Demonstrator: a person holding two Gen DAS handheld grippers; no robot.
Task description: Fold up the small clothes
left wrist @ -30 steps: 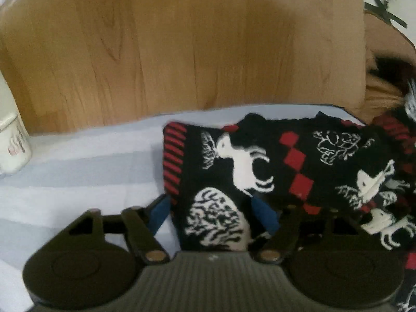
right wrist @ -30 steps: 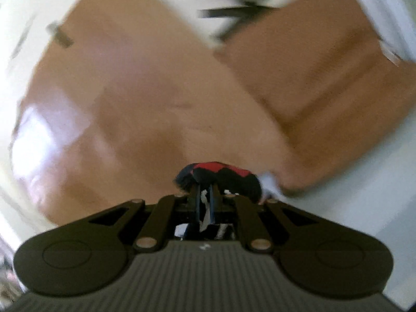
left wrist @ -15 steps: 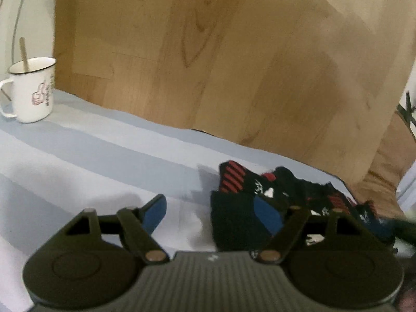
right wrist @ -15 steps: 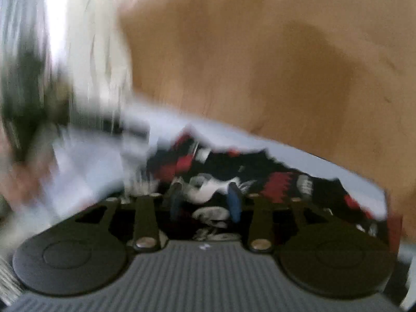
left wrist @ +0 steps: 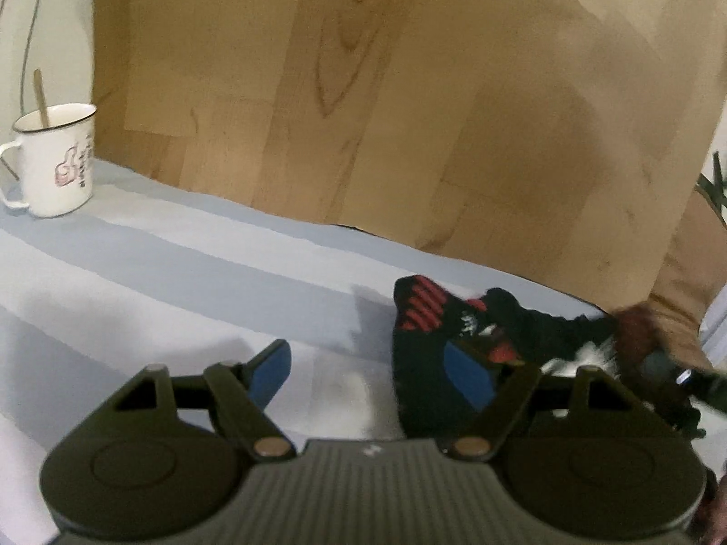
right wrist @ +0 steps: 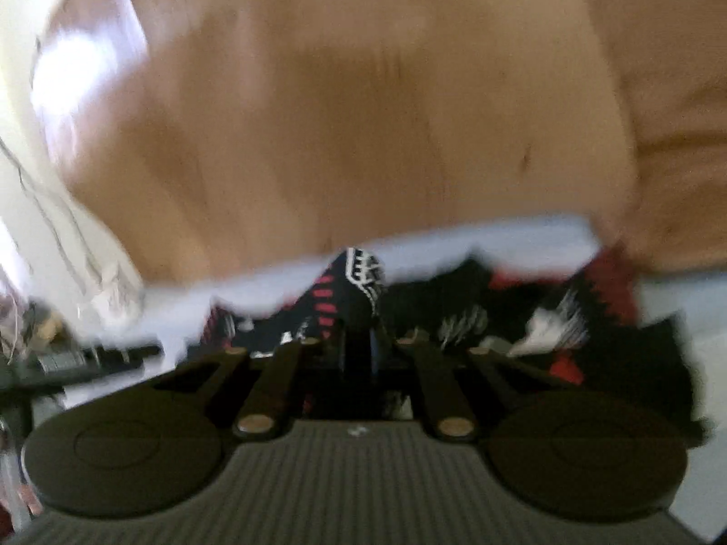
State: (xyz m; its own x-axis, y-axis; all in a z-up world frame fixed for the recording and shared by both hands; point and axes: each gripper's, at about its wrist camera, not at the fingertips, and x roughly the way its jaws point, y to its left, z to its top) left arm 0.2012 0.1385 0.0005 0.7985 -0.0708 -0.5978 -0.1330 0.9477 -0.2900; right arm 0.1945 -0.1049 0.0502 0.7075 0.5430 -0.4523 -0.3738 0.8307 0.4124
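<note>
Sweater (left wrist: 422, 354), one; mug (left wrist: 57, 168), one; wooden stick (left wrist: 42, 97) inside, one.

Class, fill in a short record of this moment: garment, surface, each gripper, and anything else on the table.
garment: black, red and white patterned knit, bunched on the cloth
surface: pale blue striped cloth, wooden floor beyond
left gripper: open, nothing between the pads, garment beside its right finger
right gripper: shut on a fold of the garment
other: white mug with a stick in it, far left
</note>
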